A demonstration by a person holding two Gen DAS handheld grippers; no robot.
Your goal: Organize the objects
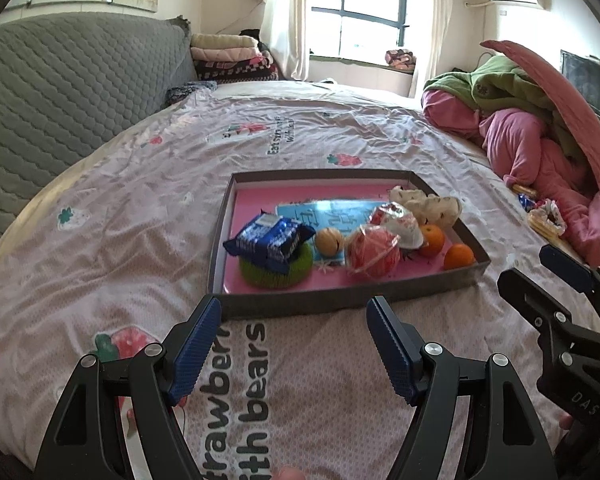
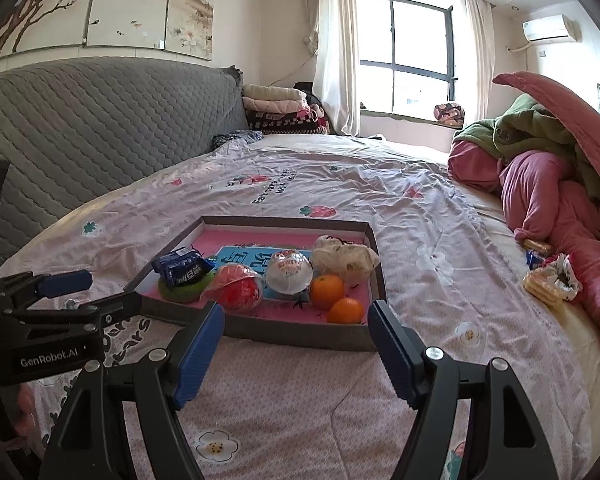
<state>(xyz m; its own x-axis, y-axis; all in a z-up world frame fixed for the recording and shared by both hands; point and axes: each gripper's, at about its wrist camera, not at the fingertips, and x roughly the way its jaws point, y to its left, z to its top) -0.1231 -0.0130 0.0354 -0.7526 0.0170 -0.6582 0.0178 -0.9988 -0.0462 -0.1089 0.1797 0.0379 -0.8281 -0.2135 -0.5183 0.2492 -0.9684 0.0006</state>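
Observation:
A shallow grey tray [image 1: 340,304] with a pink floor lies on the bed; it also shows in the right wrist view [image 2: 300,334]. In it are a blue snack packet [image 1: 269,238] on a green scrubber [image 1: 278,274], a walnut [image 1: 329,242], a red wrapped ball [image 1: 374,254], a white wrapped cup [image 1: 400,222], two oranges [image 1: 459,257] and a patterned cloth bag [image 1: 428,202]. My left gripper [image 1: 294,314] is open and empty just before the tray's near wall. My right gripper [image 2: 296,320] is open and empty at the tray's near right corner.
The bed sheet [image 1: 140,240] has strawberry prints. Loose snack packets [image 2: 548,280] lie at the right beside a heap of pink and green bedding [image 2: 548,184]. A grey padded headboard [image 1: 60,92] runs along the left. Folded blankets [image 1: 228,56] are stacked at the far end.

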